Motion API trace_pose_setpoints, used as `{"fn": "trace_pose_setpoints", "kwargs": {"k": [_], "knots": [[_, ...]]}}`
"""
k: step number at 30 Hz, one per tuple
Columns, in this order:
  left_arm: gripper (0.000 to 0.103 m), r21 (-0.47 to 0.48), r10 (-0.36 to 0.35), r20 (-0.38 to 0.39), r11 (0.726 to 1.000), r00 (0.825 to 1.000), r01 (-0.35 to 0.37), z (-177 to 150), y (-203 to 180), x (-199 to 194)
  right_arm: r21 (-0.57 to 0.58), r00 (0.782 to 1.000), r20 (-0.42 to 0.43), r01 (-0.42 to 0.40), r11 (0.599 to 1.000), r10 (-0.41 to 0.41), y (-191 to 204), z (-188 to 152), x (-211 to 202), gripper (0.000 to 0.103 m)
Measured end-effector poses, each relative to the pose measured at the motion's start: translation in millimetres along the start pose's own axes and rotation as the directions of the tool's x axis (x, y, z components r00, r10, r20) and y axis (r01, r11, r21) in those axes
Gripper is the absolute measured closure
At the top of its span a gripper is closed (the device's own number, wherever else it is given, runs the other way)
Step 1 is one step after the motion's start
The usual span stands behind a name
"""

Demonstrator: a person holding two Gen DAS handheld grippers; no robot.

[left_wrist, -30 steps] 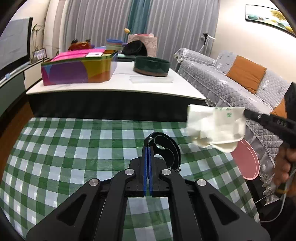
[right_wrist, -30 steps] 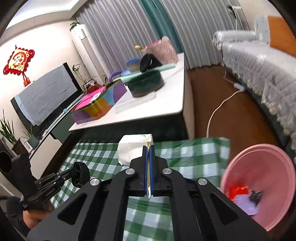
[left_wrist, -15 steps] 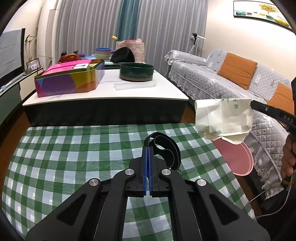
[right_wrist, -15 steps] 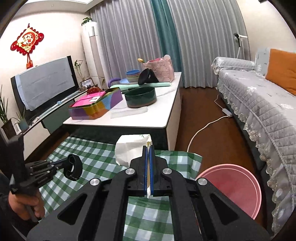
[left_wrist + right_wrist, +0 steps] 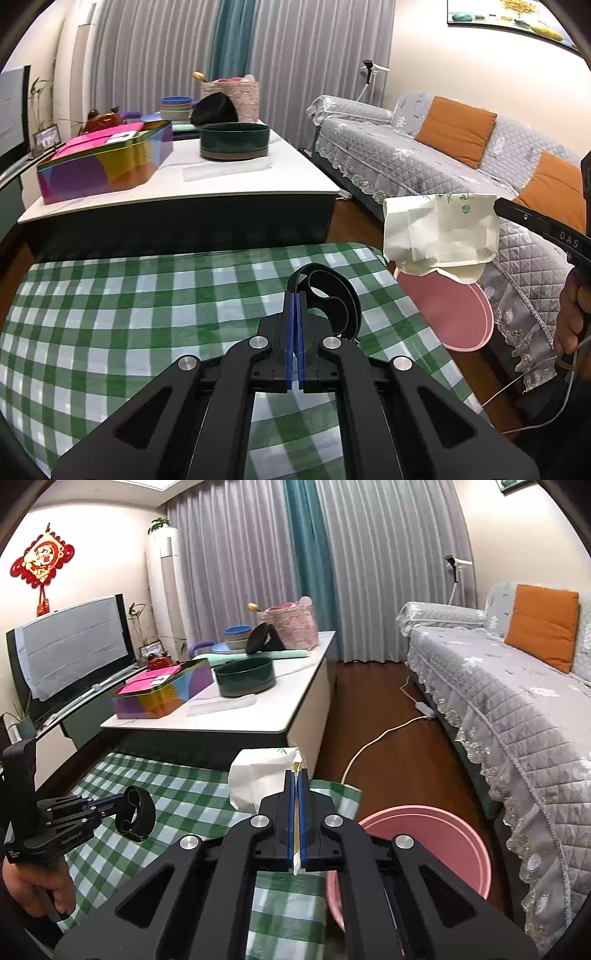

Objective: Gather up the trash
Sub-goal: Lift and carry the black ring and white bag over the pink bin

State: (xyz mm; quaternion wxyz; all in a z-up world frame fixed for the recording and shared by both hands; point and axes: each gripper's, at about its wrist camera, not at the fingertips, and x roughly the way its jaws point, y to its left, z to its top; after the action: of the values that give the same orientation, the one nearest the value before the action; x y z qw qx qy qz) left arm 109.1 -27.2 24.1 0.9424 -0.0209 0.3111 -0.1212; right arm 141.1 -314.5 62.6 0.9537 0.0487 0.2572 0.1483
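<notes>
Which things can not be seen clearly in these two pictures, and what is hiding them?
- Pink basin: its inside is covered by the right gripper in the right wrist view; by the paper tissue in the left wrist view.
- Black looped strap: the left gripper covers its near end, so its kind stays unclear.
- Tissue print: too small to read.

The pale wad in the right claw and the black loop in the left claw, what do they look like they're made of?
The pale wad looks like thin matte paper, perhaps a tissue or napkin: crumpled folds, a small green print, pinched in the right claw. The black loop looks like a matte rubbery or fabric band, possibly a belt: a flat strip curling on itself, held by the left claw. Which one is unclear.
</notes>
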Motion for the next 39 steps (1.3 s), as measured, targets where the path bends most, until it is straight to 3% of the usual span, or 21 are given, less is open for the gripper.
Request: {"fn": "trace_pose_setpoints", "kwargs": {"k": [26, 39], "knots": [[0.102, 0.001, -0.054, -0.021, 0.999, 0.998, 0.054, 2, -29, 13, 0.036, 0.976, 0.07, 0.205, 0.978, -0.207, -49, 12, -28, 0.101], [0.102, 0.035, -0.102, -0.018, 0.994, 0.995, 0.103, 24, -68, 35, 0.027, 0.938, 0.089, 0.333, 0.942, -0.334, -76, 12, -32, 0.101]]}}
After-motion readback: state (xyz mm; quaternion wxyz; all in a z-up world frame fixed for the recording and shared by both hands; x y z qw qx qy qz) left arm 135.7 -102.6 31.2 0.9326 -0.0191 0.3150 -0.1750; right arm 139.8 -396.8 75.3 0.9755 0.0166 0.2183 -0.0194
